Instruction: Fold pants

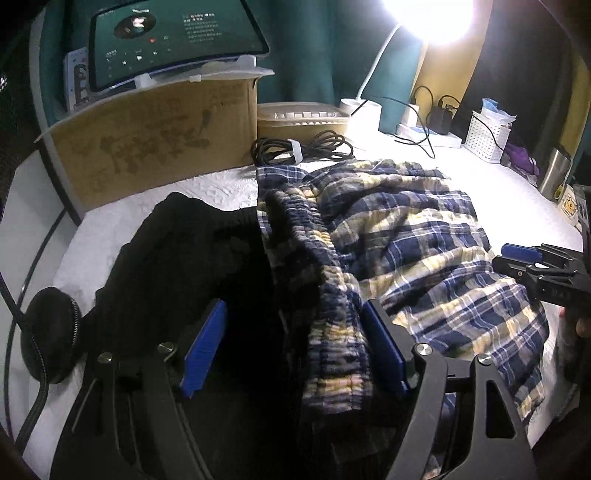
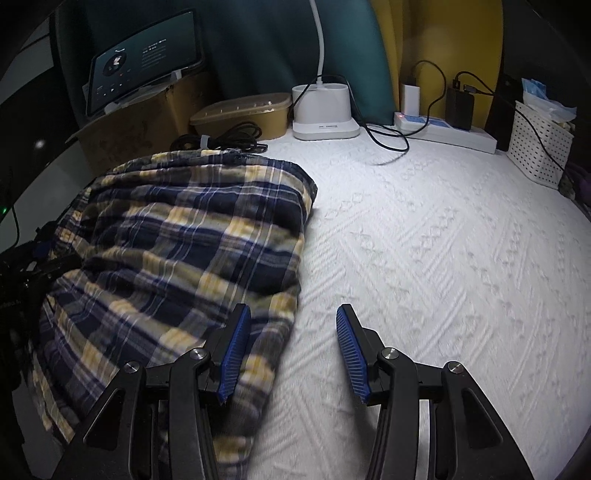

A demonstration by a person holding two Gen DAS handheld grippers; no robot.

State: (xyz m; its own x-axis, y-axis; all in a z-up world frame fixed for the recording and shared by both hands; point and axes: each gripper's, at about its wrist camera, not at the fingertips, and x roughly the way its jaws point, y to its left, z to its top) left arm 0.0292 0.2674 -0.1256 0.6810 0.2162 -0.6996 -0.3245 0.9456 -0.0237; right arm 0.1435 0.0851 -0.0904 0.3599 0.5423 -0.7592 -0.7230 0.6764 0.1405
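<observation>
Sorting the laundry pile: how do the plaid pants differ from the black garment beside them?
The plaid pants are navy, yellow and white checks; the black garment is plain. The pants spread wide across the white bedspread; the black garment lies bunched at their left. Both are rumpled and lie on that bedspread.

Lighting/quality: dim room, one harsh source.
Desk lamp (image 1: 428,18) blown out w/ glare, left view; deep shadow lower left; fisheye bend + dark corners; slight blur near edges, right view.
</observation>
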